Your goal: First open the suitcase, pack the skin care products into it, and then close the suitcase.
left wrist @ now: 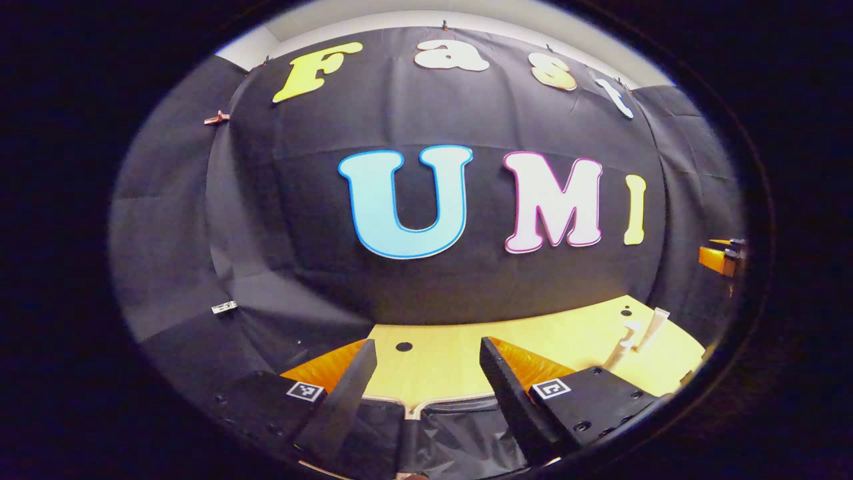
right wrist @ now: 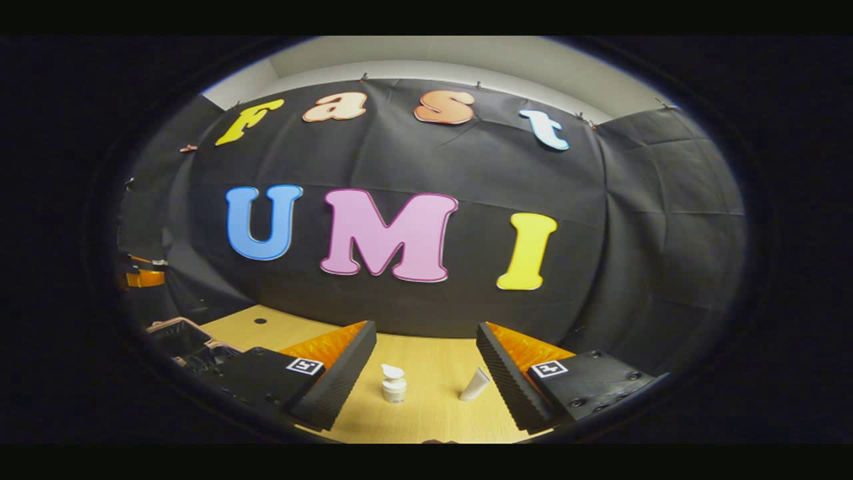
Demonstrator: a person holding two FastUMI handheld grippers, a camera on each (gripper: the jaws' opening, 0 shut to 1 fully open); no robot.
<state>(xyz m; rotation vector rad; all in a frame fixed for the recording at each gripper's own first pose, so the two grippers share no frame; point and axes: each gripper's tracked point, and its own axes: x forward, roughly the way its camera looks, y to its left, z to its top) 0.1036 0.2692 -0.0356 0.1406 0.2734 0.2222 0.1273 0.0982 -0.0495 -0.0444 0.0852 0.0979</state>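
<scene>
Yellow wood fills the lower part of the left gripper view, the tabletop (left wrist: 446, 363) running out ahead of my left hand-held gripper (left wrist: 426, 373). Its 2 ribbed fingers stand wide apart with nothing between them, which suits a hand waiting for its turn. Just under and ahead of them lies something dark with a pale edge; I take it for the suitcase (left wrist: 453, 433), but I cannot tell from this angle whether the lid is up. Well off to the right of the fingers, 2 pale skin care items stand near the tabletop's far edge. At the far right rim an orange piece shows, probably the other tool.

In the right gripper view, my right hand-held gripper (right wrist: 426, 373) is also spread wide and empty. Directly ahead, between the line of its fingers, stand a small white jar (right wrist: 394, 389) with a pale cap and, just to its right, a white tube (right wrist: 474, 385) leaning on the tabletop. Holding the fingers this wide makes sense as a line-up on either one. Far to the left, low at the rim, the suitcase looks open, dark inside with a pinkish rim, so I judge packing comes next.
</scene>
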